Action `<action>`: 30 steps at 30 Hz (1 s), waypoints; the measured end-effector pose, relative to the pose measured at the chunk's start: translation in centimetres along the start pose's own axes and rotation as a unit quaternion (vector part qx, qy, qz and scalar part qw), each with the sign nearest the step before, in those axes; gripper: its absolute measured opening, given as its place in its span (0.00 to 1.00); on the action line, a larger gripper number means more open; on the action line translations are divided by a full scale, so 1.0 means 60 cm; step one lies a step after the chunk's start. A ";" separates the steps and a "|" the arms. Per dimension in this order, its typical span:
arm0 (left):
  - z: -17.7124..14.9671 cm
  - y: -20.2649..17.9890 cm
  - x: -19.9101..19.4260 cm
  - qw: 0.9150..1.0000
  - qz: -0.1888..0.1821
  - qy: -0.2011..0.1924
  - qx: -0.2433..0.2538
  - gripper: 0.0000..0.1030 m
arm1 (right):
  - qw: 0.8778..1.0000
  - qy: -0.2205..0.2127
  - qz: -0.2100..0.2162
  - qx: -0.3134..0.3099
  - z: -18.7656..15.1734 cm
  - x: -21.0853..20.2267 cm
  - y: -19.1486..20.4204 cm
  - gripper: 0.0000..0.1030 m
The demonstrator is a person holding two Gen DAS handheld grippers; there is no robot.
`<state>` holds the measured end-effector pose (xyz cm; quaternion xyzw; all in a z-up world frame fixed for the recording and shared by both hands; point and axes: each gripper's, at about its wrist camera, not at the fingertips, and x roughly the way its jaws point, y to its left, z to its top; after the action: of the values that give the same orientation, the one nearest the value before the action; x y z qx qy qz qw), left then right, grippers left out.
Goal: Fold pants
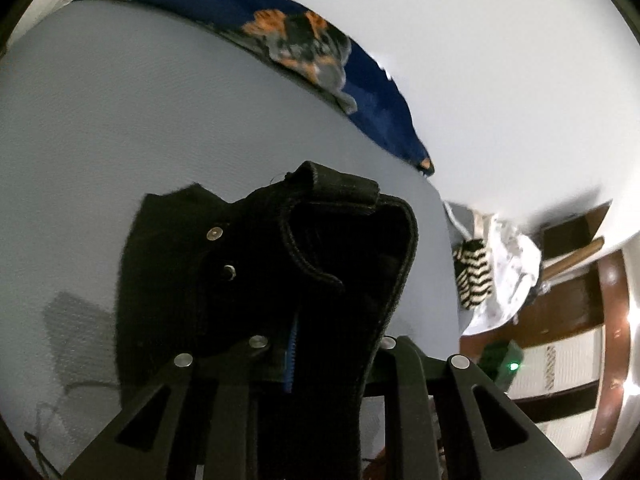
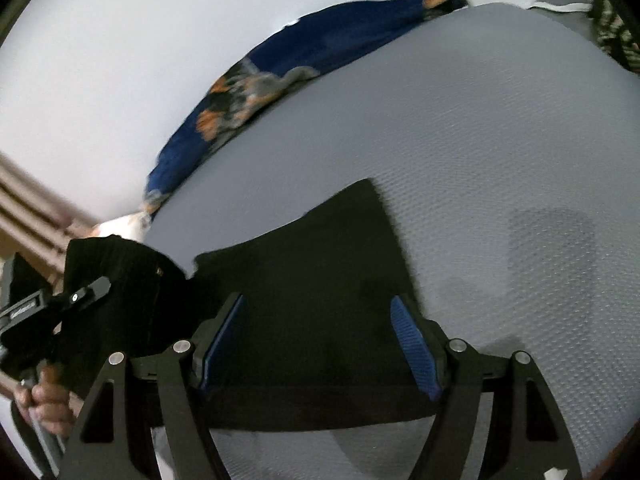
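Note:
The black pants lie on a grey bed sheet. Their waistband end, with two metal studs, is bunched up and lifted in my left gripper. That gripper is shut on the cloth, and only a sliver of blue pad shows. In the right wrist view the pants spread flat under my right gripper. It stands open with both blue pads bare and wide apart over the fabric. At the left edge of that view a hand holds the left gripper, with the lifted cloth beside it.
A dark blue blanket with orange and grey print lies along the bed's far edge against a white wall. A black-and-white striped cloth and a white cloth sit at the bed's end. Wooden furniture stands beyond.

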<state>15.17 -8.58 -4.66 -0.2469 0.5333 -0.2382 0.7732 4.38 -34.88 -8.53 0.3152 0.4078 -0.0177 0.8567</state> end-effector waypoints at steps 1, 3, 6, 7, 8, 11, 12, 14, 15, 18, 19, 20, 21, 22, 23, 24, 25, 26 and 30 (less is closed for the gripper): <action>-0.001 -0.009 0.013 1.000 0.008 0.004 0.009 0.19 | 1.000 -0.002 -0.001 -0.001 0.001 -0.001 -0.002 0.70; -0.003 -0.020 0.026 0.999 0.023 0.004 0.029 0.19 | 1.000 -0.002 -0.006 -0.006 0.005 -0.001 -0.006 0.70; -0.014 -0.030 0.045 0.996 0.051 0.000 0.067 0.19 | 1.000 -0.006 -0.013 -0.021 0.001 0.000 -0.004 0.70; -0.022 -0.029 0.053 0.996 0.054 0.002 0.074 0.19 | 1.000 -0.004 -0.013 -0.026 0.000 0.002 -0.003 0.70; -0.025 -0.025 0.058 0.995 0.058 0.004 0.078 0.19 | 0.999 -0.004 -0.014 -0.028 -0.001 0.004 -0.001 0.70; -0.035 -0.019 0.078 0.994 0.069 0.012 0.082 0.19 | 0.999 -0.001 -0.027 -0.043 -0.003 0.010 0.003 0.70; -0.038 -0.018 0.083 0.994 0.071 0.013 0.082 0.19 | 0.998 -0.001 -0.033 -0.050 -0.005 0.012 0.006 0.70; -0.041 -0.019 0.088 0.993 0.076 0.011 0.088 0.19 | 0.997 0.000 -0.042 -0.060 -0.006 0.017 0.011 0.70; -0.040 -0.020 0.091 0.993 0.077 0.011 0.088 0.19 | 0.997 0.000 -0.047 -0.067 -0.007 0.019 0.014 0.70; -0.040 -0.021 0.098 0.993 0.080 0.011 0.087 0.19 | 0.996 0.004 -0.048 -0.076 -0.010 0.021 0.017 0.70; -0.040 -0.020 0.099 0.993 0.081 0.012 0.087 0.19 | 0.996 0.006 -0.046 -0.076 -0.010 0.022 0.018 0.70; -0.040 -0.020 0.100 0.993 0.081 0.012 0.087 0.20 | 0.996 0.007 -0.045 -0.076 -0.011 0.023 0.019 0.70; -0.040 -0.020 0.101 0.993 0.081 0.013 0.089 0.21 | 0.996 0.007 -0.045 -0.077 -0.011 0.023 0.019 0.70; -0.040 -0.021 0.100 0.992 0.082 0.014 0.092 0.21 | 0.996 0.007 -0.045 -0.078 -0.011 0.023 0.019 0.70; -0.041 -0.022 0.100 0.992 0.081 0.015 0.094 0.21 | 0.996 0.007 -0.044 -0.079 -0.012 0.022 0.019 0.70; -0.042 -0.022 0.100 0.992 0.082 0.016 0.095 0.24 | 0.996 0.007 -0.045 -0.079 -0.012 0.022 0.018 0.70; -0.042 -0.022 0.099 0.992 0.084 0.017 0.096 0.25 | 0.996 0.008 -0.045 -0.079 -0.013 0.024 0.019 0.70; -0.044 -0.022 0.098 0.992 0.083 0.018 0.098 0.27 | 0.996 0.009 -0.045 -0.079 -0.013 0.024 0.018 0.70; -0.047 -0.026 0.095 0.993 0.057 0.031 0.101 0.44 | 0.996 0.013 -0.045 -0.079 -0.014 0.029 0.018 0.70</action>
<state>14.14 -13.73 -8.58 -0.1294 0.5438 -0.2540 0.7893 5.24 -33.15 -9.59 0.2281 0.4330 -0.0193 0.8719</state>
